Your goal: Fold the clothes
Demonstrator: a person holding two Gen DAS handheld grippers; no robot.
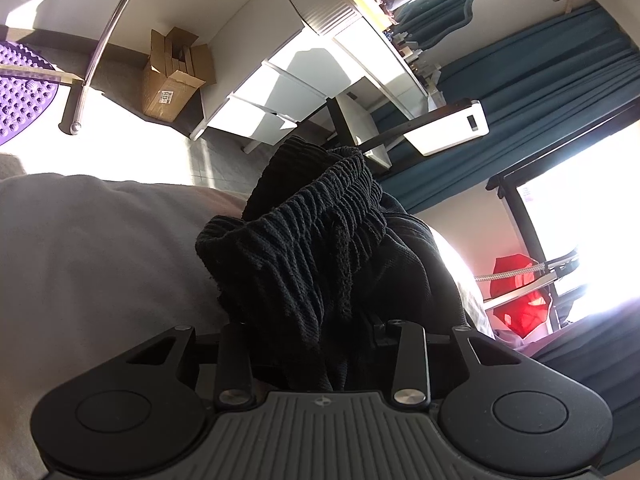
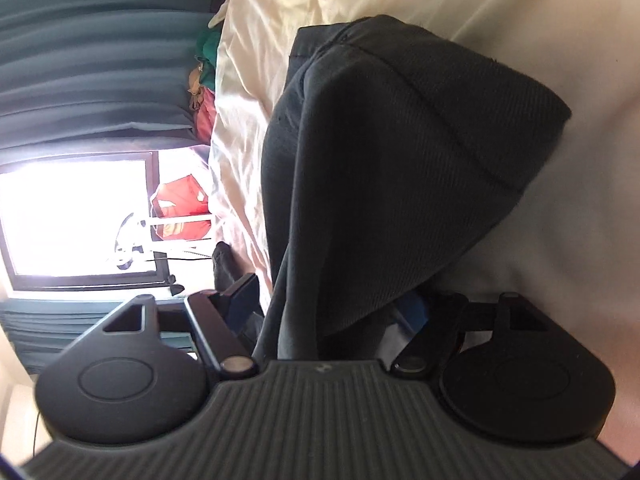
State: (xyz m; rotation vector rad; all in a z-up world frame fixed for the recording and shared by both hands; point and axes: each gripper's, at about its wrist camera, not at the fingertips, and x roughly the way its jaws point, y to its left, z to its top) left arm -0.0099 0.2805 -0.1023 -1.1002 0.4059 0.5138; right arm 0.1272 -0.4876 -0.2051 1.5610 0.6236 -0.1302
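A black garment (image 1: pixel 316 248) with a ribbed, gathered waistband bunches up right in front of my left gripper (image 1: pixel 316 332), which is shut on its cloth; the fingertips are buried in the fabric. In the right wrist view the same dark garment (image 2: pixel 392 168) shows a hemmed end draped over the pale bedsheet (image 2: pixel 280 20). My right gripper (image 2: pixel 336 320) is shut on a fold of it, with the cloth hiding the fingertips. The garment hangs lifted between the two grippers above the bed.
A grey-beige bed cover (image 1: pixel 92 264) fills the left. Beyond stand a white drawer unit (image 1: pixel 276 92), a cardboard box (image 1: pixel 172 76), a purple spiked mat (image 1: pixel 24 92), teal curtains (image 1: pixel 532 76) and a bright window (image 2: pixel 72 216). Red cloth (image 2: pixel 184 208) hangs on a rack by the window.
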